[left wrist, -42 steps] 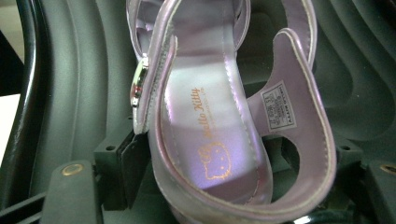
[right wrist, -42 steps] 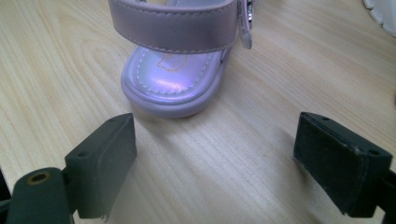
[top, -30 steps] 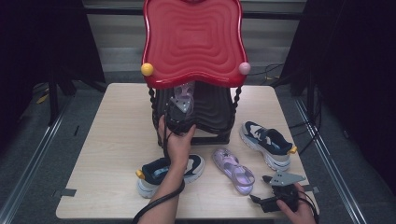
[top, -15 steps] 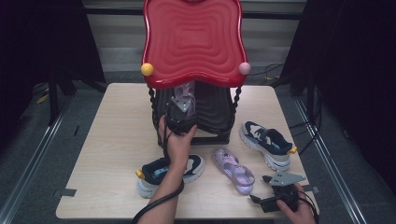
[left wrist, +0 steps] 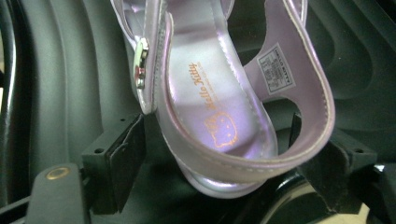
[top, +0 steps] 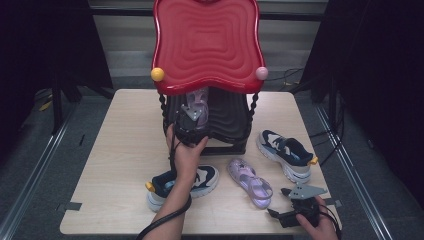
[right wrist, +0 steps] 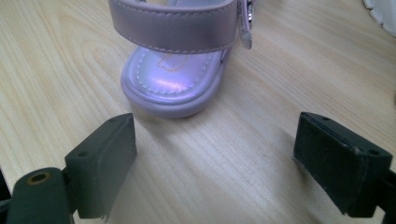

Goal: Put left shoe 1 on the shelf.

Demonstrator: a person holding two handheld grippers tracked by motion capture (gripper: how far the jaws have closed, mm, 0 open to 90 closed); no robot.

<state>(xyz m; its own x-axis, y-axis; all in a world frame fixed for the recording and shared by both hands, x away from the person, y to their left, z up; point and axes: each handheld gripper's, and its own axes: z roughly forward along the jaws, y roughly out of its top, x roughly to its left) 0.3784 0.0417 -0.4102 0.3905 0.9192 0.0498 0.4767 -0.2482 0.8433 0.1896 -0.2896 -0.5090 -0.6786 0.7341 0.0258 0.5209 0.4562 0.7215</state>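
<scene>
- Dark floor and black curtains are seen around a pale wooden table, on which a black rack with a red wavy top stands at upper centre of the high view.
- A lilac sandal is seen on the rack's black ribbed shelf, under the red top.
- The left gripper is held at this sandal's heel; its jaws have just been opening, and the heel lies between the pads without being pressed.
- A second lilac sandal lies on the table at lower centre, between two white-and-navy trainers.
- The right gripper is held at lower right, jaws wide with nothing between them, near the second sandal's end.
</scene>
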